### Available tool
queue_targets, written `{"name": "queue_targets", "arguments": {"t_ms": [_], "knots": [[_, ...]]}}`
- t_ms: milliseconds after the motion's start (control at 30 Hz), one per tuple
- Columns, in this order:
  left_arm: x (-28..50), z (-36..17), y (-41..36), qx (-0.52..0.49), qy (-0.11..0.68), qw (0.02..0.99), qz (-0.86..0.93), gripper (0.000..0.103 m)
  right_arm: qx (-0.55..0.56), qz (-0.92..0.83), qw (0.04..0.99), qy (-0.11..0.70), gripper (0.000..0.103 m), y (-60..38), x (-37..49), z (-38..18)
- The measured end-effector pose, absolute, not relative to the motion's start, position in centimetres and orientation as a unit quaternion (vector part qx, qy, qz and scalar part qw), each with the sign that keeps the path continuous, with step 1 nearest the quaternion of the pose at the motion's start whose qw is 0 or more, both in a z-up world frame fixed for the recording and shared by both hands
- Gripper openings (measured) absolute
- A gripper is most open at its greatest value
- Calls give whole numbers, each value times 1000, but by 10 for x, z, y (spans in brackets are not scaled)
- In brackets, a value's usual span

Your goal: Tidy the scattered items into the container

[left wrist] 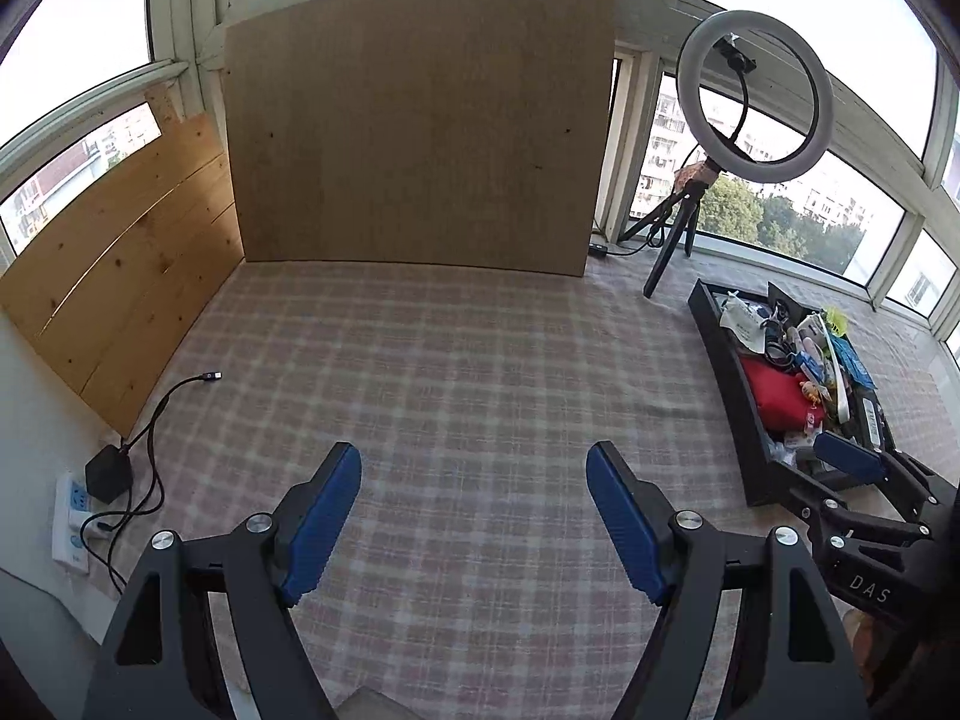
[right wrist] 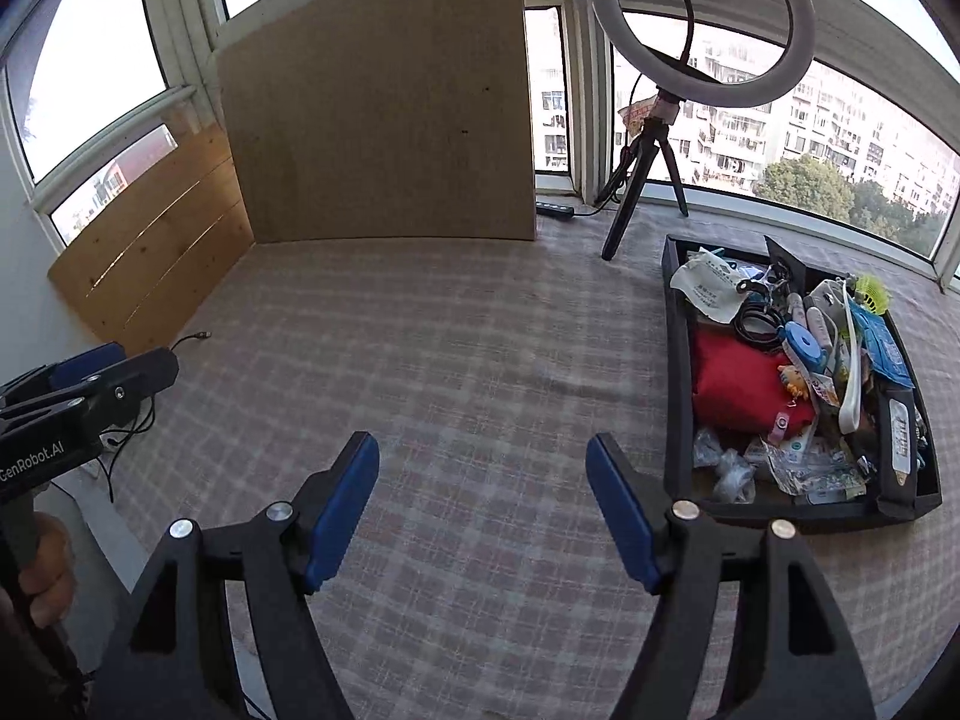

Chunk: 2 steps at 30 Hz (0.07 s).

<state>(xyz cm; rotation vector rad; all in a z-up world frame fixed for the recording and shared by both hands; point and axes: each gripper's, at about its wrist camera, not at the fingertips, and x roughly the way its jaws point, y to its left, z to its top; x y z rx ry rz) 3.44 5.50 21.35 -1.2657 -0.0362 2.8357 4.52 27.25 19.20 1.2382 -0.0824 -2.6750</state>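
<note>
A black tray lies on the plaid cloth at the right, filled with several small items: a red fabric bundle, a white pouch, cables and packets. My right gripper hovers over bare cloth to the left of the tray, jaws wide apart and nothing between them. My left gripper is open too and holds nothing, over the cloth further left. In the left wrist view the tray sits at the right, with one blue pad of the right gripper near its front corner.
A ring light on a tripod stands behind the tray. A brown board and a wooden panel lean against the windows. A power strip with a black charger and a loose cable lie at the left edge.
</note>
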Motion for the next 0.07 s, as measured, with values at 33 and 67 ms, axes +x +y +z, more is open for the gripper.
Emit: {"name": "queue_targets", "arguments": {"t_ms": [33,67], "knots": [[34,213,54,-406,-12,15,914,76,419,-902,97,-28,71,272,44,191],[33,212,53,-407,-14,15,913,76,421,-901,97,-28,71,272,42,190]]}}
